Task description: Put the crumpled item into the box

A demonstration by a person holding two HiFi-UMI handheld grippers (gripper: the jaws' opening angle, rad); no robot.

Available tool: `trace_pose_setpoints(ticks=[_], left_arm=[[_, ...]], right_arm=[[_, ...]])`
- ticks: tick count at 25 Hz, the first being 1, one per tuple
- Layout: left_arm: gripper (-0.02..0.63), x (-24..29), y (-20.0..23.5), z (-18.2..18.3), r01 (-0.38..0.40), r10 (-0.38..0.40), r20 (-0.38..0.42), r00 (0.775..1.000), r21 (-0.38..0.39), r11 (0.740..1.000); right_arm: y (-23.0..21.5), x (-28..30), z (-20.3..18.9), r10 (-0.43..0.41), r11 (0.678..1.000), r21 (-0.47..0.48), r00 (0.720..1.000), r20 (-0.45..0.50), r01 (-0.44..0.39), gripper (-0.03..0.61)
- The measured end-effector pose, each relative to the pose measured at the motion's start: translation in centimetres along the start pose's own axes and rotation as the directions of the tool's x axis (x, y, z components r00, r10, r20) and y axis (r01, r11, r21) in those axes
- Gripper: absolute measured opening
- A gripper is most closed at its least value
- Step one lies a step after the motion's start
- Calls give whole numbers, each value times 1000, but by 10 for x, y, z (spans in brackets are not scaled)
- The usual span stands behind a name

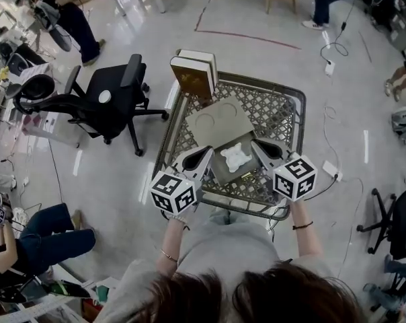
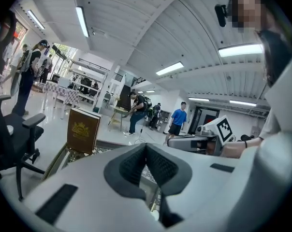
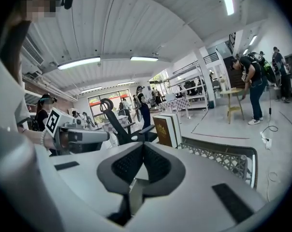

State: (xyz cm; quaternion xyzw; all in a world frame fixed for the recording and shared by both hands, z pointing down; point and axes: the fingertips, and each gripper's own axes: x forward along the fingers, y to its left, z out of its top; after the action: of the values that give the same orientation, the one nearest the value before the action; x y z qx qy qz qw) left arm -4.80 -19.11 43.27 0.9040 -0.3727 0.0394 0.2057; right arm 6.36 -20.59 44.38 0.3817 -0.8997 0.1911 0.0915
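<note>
A white crumpled item (image 1: 234, 156) lies inside an open cardboard box (image 1: 220, 121) that sits in a wire cart (image 1: 288, 116). My left gripper (image 1: 208, 151) is at the box's left edge, and its jaws (image 2: 146, 149) meet at the tips with nothing clearly between them. At the box's right edge, my right gripper (image 1: 257, 146) has its jaws (image 3: 143, 147) shut on a thin cardboard flap (image 3: 135, 197). Neither gripper touches the crumpled item. The other gripper's marker cube shows in each gripper view.
Two brown books (image 1: 195, 73) stand upright at the cart's far left corner. A black office chair (image 1: 102, 103) stands left of the cart. A person (image 1: 35, 244) sits on the floor at lower left and others stand far off. Cables (image 1: 334, 46) trail on the floor at right.
</note>
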Motion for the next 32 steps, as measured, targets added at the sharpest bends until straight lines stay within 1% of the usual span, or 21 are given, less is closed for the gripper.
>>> trace_pose_setpoints(ticks=[8, 13, 20, 27, 32], left_arm=[[17, -9, -11, 35, 7, -11, 69, 998, 60, 998], [17, -15, -11, 60, 4, -16, 121, 992, 102, 995], [17, -25, -21, 86, 0, -28, 180, 983, 154, 988], [17, -36, -23, 103, -20, -19, 217, 976, 177, 984], [17, -42, -21, 111, -38, -9, 239, 971, 193, 981]], right_arm=[[10, -17, 36, -7, 999, -32, 995, 101, 10, 21], [12, -25, 66, -15, 997, -66, 984, 178, 27, 21], [22, -42, 99, -2, 994, -106, 966, 260, 31, 21], [30, -55, 122, 6, 991, -130, 949, 314, 37, 21], [32, -57, 129, 18, 990, -137, 940, 340, 31, 21]])
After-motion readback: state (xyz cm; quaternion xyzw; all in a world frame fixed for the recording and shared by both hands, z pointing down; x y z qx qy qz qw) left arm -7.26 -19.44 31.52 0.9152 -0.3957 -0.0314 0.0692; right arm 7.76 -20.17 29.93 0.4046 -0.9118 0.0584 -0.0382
